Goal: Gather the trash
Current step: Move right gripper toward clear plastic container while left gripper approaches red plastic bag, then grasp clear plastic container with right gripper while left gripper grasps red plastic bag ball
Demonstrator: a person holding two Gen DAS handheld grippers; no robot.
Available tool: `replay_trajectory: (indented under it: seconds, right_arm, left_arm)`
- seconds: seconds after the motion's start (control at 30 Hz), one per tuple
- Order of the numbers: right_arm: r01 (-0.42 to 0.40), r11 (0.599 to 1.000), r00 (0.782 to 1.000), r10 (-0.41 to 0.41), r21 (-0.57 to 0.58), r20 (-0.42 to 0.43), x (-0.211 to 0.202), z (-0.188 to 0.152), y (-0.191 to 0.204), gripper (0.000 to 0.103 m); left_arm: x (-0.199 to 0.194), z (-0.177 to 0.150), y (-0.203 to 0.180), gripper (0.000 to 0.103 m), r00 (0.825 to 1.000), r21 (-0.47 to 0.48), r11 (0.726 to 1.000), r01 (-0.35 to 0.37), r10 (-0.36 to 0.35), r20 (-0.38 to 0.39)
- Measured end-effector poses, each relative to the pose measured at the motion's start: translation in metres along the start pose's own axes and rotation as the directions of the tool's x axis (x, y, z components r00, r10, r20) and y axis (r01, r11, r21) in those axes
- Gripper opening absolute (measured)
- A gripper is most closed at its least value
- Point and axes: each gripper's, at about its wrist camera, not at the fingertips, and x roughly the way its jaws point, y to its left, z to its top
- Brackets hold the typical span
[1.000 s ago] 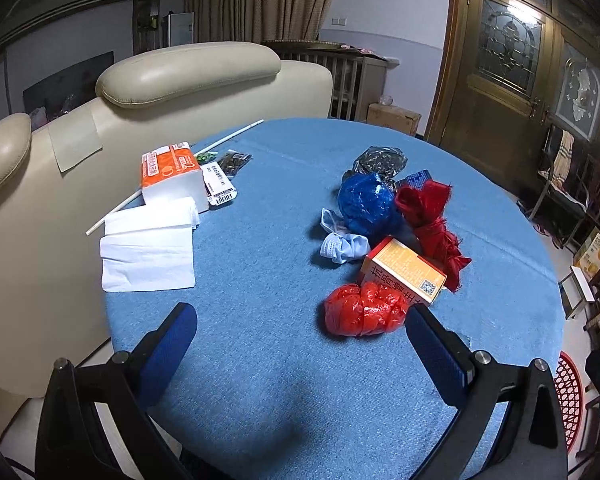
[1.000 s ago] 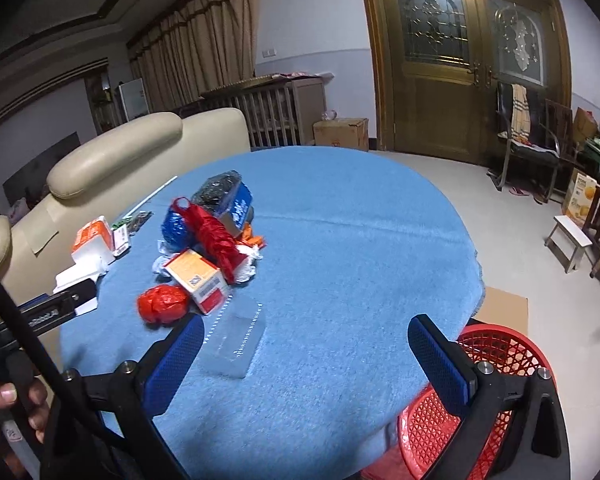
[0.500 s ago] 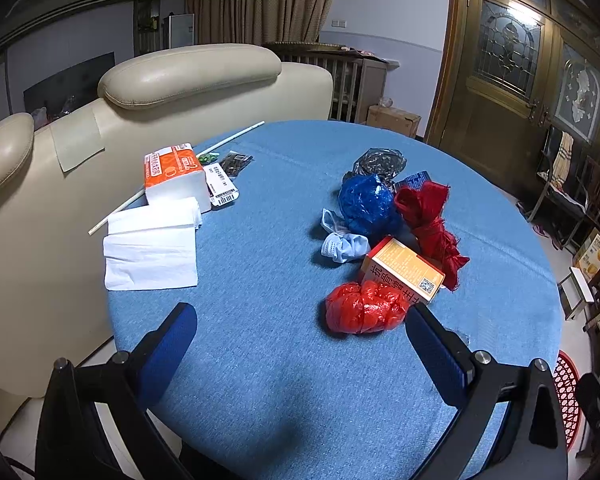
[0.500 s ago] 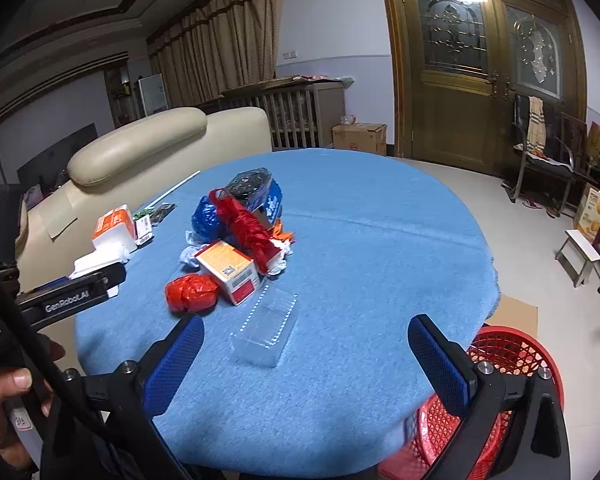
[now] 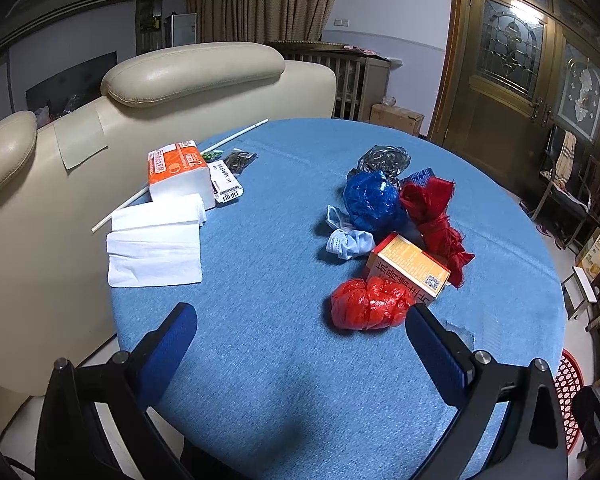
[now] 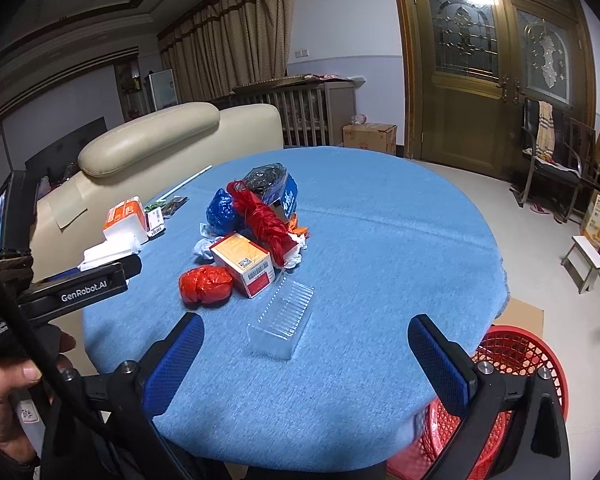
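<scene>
a: where did the trash lie?
b: the clear plastic tray [image 6: 282, 325] sat just ahead, between the right gripper [image 6: 304, 364] jaws — spread wide, holding nothing. the red bag [image 5: 366, 305] lay just inside the left gripper [image 5: 300, 344]'s right jaw, the orange box [image 5: 408, 270] touching it behind.
a: and the left jaws?
b: spread too, empty — the red basket [image 6: 516, 364] stood beyond the right jaw, below the blue table [image 6: 380, 240].

Left gripper [image 5: 300, 332] is hovering wide open over round blue-clothed table [image 5: 260, 360]. Crumpled red plastic bag [image 5: 368, 303] is lying at 1 o'clock, touching orange cardboard box [image 5: 410, 270]. Folded white tissues [image 5: 154, 240] are sitting at 10 o'clock.
</scene>
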Motion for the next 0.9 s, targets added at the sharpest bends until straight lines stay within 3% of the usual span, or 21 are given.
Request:
replay_trajectory:
  seconds: [0.57, 0.9]
  right_arm:
    - [-0.016, 1.000, 1.000, 0.016, -0.005, -0.003, 0.000, -0.003, 0.004, 0.103]
    - [-0.034, 0.999, 0.998, 0.034, 0.006, -0.055, 0.017, -0.009, 0.004, 0.103]
  left_arm:
    - [0.002, 0.000, 0.000, 0.103, 1.000, 0.000, 1.000, -0.009, 0.009, 0.000]
    - [0.006, -0.003, 0.012, 0.103, 1.000, -0.018, 0.999, -0.028, 0.028, 0.001]
